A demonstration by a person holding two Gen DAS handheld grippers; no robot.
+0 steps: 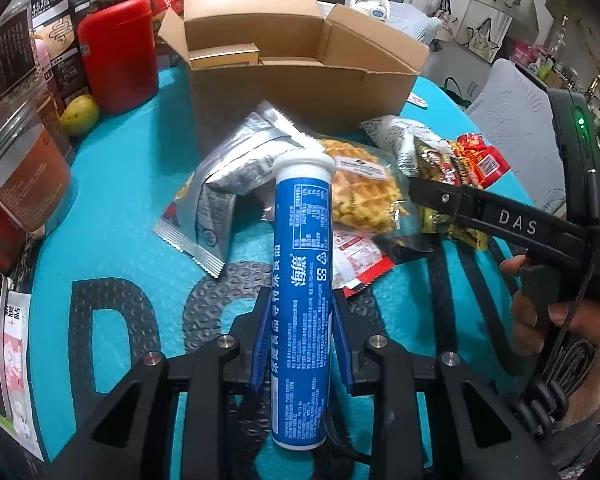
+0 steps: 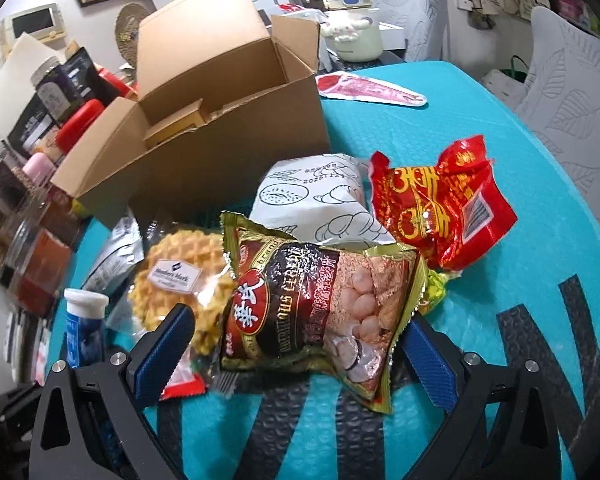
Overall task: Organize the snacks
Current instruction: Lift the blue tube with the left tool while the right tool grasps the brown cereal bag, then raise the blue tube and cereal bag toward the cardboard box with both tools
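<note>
Table surface: teal bubble-textured mat (image 2: pixel 452 92) with large dark lettering covers the table; snacks lie in a loose pile near its middle.
Left hand-held gripper (image 1: pixel 302 312): fingers pressed onto a blue tube (image 1: pixel 302 264) with a white cap, holding it upright above the mat.
Right hand-held gripper (image 2: pixel 296 360): jaws spread wide, one blue pad on each side of the cereal packet (image 2: pixel 320 312); contact with the pads cannot be told.
Cereal packet: gold-edged, printed "NUTRITIOUS CEREAL", lying flat at the near edge of the pile, partly over the waffle pack (image 2: pixel 180 276).
Pile: red crinkled packet (image 2: pixel 440 208) to the right, white wrapper with line drawings (image 2: pixel 320 196) behind, silver foil pouch (image 1: pixel 236 168) to the left.
Cardboard box (image 2: pixel 228 148): flaps open, standing just behind the pile; a smaller tan box (image 2: pixel 176 124) sits inside.
Left edge of table: red canister (image 1: pixel 118 56), yellow-green fruit (image 1: pixel 80 114), clear jars and dark pouches in a row.
Far side: flat red-and-white packet (image 2: pixel 372 88) alone on the mat, well apart from the pile.
Room: cream kettle (image 2: pixel 352 20) behind the box, white quilted chair backs (image 2: pixel 572 96) to the right, framed picture on the wall.
</note>
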